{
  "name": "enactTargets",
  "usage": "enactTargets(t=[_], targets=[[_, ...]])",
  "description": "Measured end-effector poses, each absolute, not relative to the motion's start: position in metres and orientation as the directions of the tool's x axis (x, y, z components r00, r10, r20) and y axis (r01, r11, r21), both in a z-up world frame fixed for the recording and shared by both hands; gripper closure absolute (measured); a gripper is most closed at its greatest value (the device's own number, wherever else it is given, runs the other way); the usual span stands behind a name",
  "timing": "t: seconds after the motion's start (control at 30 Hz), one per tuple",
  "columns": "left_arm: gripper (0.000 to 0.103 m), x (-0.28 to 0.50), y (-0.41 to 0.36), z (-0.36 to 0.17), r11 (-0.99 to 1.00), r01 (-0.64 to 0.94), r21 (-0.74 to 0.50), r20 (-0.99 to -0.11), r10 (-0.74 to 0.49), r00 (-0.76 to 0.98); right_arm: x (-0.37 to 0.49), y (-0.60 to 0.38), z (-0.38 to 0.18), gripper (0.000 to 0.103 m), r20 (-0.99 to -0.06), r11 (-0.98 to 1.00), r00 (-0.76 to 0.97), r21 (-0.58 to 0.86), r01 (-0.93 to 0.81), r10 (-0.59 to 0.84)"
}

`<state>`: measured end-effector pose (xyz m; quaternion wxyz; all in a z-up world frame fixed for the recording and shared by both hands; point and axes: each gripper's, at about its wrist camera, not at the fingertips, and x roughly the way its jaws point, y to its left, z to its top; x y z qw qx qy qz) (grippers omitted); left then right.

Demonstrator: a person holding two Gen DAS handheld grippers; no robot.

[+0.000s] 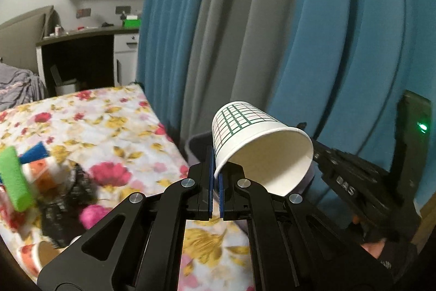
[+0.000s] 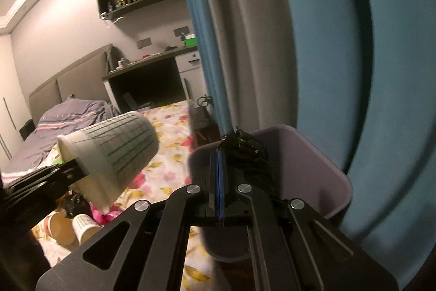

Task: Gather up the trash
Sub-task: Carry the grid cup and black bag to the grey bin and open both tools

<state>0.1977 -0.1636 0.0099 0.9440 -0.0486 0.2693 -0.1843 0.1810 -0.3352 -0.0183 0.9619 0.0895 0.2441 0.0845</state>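
Our left gripper (image 1: 217,176) pinches a paper cup (image 1: 256,143) — our right gripper (image 2: 220,182) pinches black plastic (image 2: 242,152) over the bin (image 2: 321,162).

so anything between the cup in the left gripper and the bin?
Nothing visible blocks it. The paper cup hangs over the bed, left of the purple bin. The right gripper, holding crumpled black plastic, sits at the bin's near rim.

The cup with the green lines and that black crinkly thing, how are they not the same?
The cup is white paper with a green grid, smooth and stiff; the black wrapper is dark, shiny and crumpled. The left gripper pinches the cup's rim, well short of the purple bin; the right gripper holds the wrapper right over it. Both are trash.
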Motion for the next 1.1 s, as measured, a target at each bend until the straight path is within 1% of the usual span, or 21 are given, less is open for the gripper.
enactTargets(t=[0.3, 0.5, 1.1], targets=[[0.101, 0.236, -0.203, -0.014, 0.92, 0.33, -0.209, -0.549, -0.39, 0.739, 0.183, -0.349, -0.033, 0.102, -0.472, 0.968, 0.858, 0.229, -0.102, 0.202], [0.101, 0.252, -0.214, -0.027, 0.921, 0.328, -0.212, -0.579, -0.389, 0.717, 0.188, -0.35, -0.038, 0.102, -0.484, 0.97, 0.852, 0.224, -0.099, 0.198], [0.101, 0.281, -0.226, -0.048, 0.913, 0.32, -0.254, -0.622, -0.408, 0.668, 0.203, -0.355, -0.049, 0.102, -0.528, 0.97, 0.826, 0.225, -0.086, 0.196]])
